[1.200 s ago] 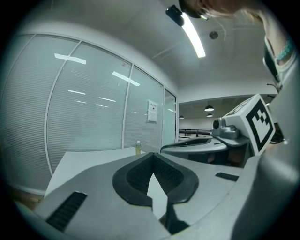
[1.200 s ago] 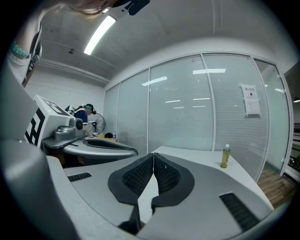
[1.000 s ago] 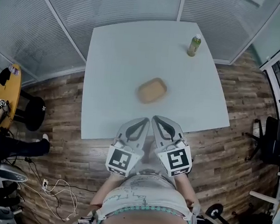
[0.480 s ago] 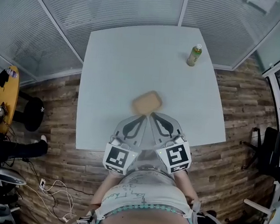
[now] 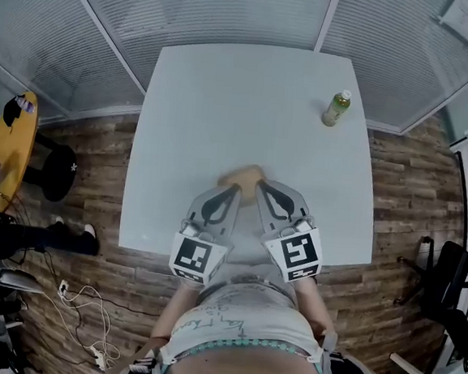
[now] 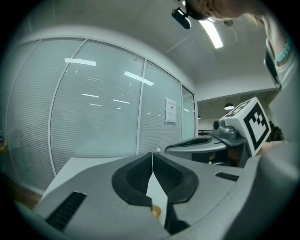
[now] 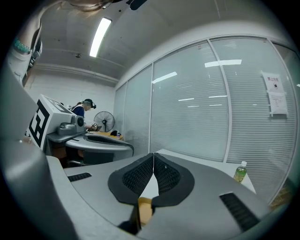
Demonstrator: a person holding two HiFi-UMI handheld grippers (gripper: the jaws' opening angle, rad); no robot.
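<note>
Work barely beginning over a pale grey square table (image 5: 225, 100): I am holding the left gripper (image 5: 235, 189) and the right gripper (image 5: 261, 185) side by side, low above the surface, with their tips hovering at the near edge of a tan, rounded, bread-like block (image 5: 243, 173). Both are clenched on nothing, pads pressing tip to tip in each gripper view. By my reading, the approach is about done, while opening the jaws, taking hold and lifting are all waiting. The block is lying just ahead of and beneath the tips, so I am seeing only a tan sliver through the gap under each pair of jaws. Its near half is hiding behind the grippers in the head view, and I cannot tell its material. A green plastic bottle (image 5: 335, 108) is standing well ahead, off to the right gripper's right.
</note>
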